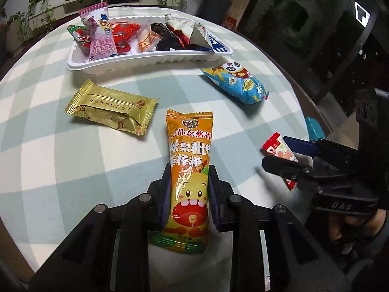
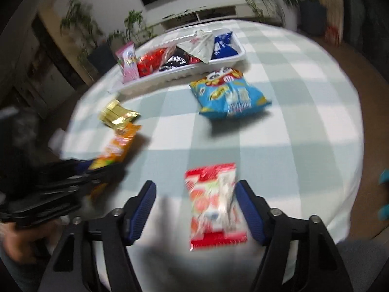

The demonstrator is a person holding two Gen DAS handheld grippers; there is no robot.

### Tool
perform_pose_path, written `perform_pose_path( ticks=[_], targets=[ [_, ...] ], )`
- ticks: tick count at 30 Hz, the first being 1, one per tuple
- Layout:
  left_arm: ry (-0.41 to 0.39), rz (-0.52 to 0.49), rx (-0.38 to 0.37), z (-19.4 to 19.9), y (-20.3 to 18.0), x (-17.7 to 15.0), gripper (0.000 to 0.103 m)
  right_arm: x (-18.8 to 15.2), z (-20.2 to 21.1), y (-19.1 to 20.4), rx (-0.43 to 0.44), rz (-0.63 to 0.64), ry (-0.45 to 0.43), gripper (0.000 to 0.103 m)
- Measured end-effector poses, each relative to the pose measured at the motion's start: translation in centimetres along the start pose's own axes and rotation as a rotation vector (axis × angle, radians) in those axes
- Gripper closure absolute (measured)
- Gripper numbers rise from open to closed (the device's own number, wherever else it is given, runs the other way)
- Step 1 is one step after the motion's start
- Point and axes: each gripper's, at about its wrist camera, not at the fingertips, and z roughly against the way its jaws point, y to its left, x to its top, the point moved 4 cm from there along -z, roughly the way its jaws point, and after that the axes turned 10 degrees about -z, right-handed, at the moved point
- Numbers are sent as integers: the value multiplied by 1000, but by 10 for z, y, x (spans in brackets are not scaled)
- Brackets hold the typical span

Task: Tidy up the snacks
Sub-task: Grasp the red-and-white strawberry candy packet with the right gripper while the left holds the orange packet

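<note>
A checked desk [image 1: 73,160] stood before potted plants [image 1: 36,7]. The left gripper [image 1: 189,182] clamped the orange packet [image 1: 189,170]; the right gripper [image 2: 194,209] stood apart around the red packet [image 2: 214,204].

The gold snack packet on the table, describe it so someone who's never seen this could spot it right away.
Start at the long white tray of snacks on the checked tablecloth. Just in front of the tray's left end, the gold packet lies flat by itself. It is the only shiny metallic gold wrapper, with one line of Japanese script; its neighbours are orange and blue.
</note>
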Motion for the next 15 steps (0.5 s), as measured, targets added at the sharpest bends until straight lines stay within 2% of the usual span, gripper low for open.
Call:
perform_pose_path(
  ticks=[7, 11, 14, 15],
  targets=[
    [-21, -22, 33, -3, -5, 0, 79, -20, 2, 16, -102, 168, -57, 36],
    [-34, 0, 19, -4, -2, 0, 79, -20, 3, 13, -112, 171, -60, 40],
    [-36, 5, 26, -3, -2, 0, 79, -19, 4, 10, -115, 163, -58, 51],
    [-35, 2, 30, -4, -3, 0, 79, -18, 4, 10, -121, 165, -58, 61]
  ],
)
